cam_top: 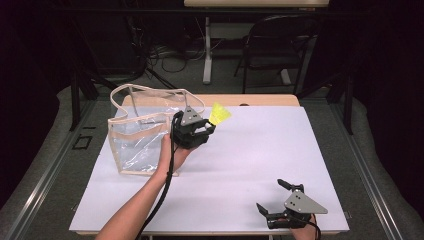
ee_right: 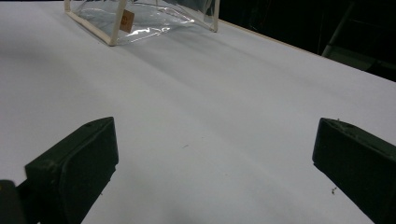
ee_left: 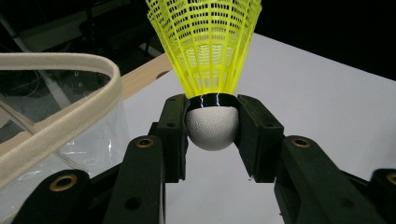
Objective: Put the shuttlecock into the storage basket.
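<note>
Left hand-held gripper (ee_left: 212, 135) clamps shuttlecock (ee_left: 205, 51) cork (skirt pointing away).

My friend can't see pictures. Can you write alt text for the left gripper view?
The left gripper pinches the white round tip of a yellow shuttlecock between its two black jaws, skirt pointing up. A clear bag with a beige rim stands at the left, on a white table.

Yellow shuttlecock (ee_left: 205, 46) skirt top cut off by upper edge; clear bag (ee_right: 140, 18) cropped at top edge.
</note>
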The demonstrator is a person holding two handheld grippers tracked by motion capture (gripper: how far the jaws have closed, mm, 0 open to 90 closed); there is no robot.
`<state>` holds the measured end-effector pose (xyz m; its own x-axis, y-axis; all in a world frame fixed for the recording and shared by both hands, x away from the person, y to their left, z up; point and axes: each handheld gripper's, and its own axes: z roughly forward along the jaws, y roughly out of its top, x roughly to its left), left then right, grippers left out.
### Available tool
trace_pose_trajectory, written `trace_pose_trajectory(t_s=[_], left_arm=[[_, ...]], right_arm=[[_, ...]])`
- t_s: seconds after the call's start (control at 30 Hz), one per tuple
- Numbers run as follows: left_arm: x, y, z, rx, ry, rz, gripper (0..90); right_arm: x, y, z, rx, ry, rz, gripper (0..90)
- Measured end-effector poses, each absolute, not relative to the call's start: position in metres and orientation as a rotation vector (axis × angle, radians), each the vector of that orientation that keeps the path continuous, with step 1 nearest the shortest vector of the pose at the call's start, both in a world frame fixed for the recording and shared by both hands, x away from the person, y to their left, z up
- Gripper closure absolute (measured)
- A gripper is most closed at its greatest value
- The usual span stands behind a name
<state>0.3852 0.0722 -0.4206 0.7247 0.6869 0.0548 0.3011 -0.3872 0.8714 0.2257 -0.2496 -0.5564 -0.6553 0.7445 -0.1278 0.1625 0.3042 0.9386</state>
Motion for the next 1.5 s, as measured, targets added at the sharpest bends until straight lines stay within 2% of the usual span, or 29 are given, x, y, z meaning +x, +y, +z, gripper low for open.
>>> trace_pose_trajectory(t_s=[1.5], left_arm=[[0.399,0.080,-0.379,1.949,0.739,0.567,64.6]], right_arm=[[0.226,-0.249,-0.557,0.804,2.029,1.353,0.0]])
